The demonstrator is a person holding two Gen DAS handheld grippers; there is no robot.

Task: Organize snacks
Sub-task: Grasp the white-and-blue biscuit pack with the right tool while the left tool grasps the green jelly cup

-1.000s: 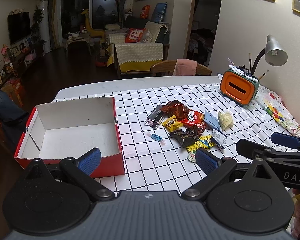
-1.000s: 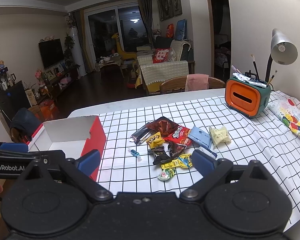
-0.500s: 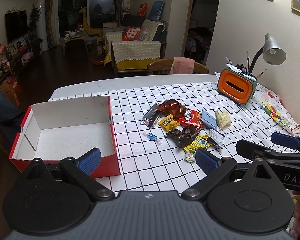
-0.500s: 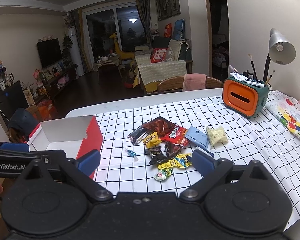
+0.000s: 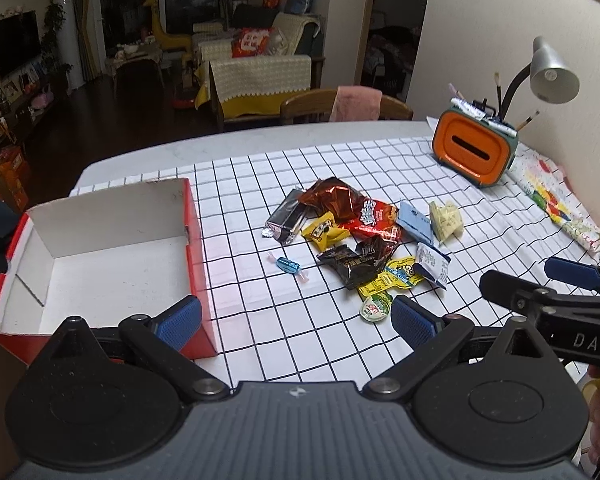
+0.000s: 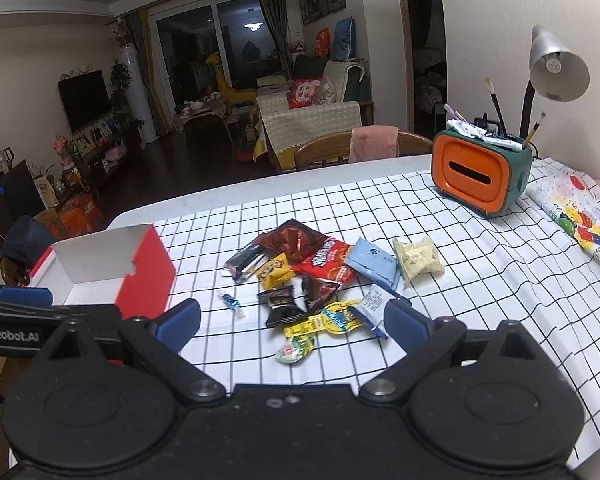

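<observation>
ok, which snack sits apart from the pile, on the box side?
The small blue twist-wrapped candy, alone on the checked cloth between the red box and the pile; the others overlap or touch.

Dim lounge, covered sofa [image 5: 260, 76], wall television [image 6: 85, 104], perhaps glass doors [image 6: 204, 52]

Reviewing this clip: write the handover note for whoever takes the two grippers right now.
Left gripper: open, empty, hovering near the box's front corner.
Right gripper: open, empty, hovering near the front of the snack pile.
Box: red outside, white inside, on the left of the checked cloth, nothing in it.
Snacks: all loose in a pile mid-table; a blue candy lies apart, between pile and box.
Done: nothing packed.
Left: move every snack into the box.
</observation>
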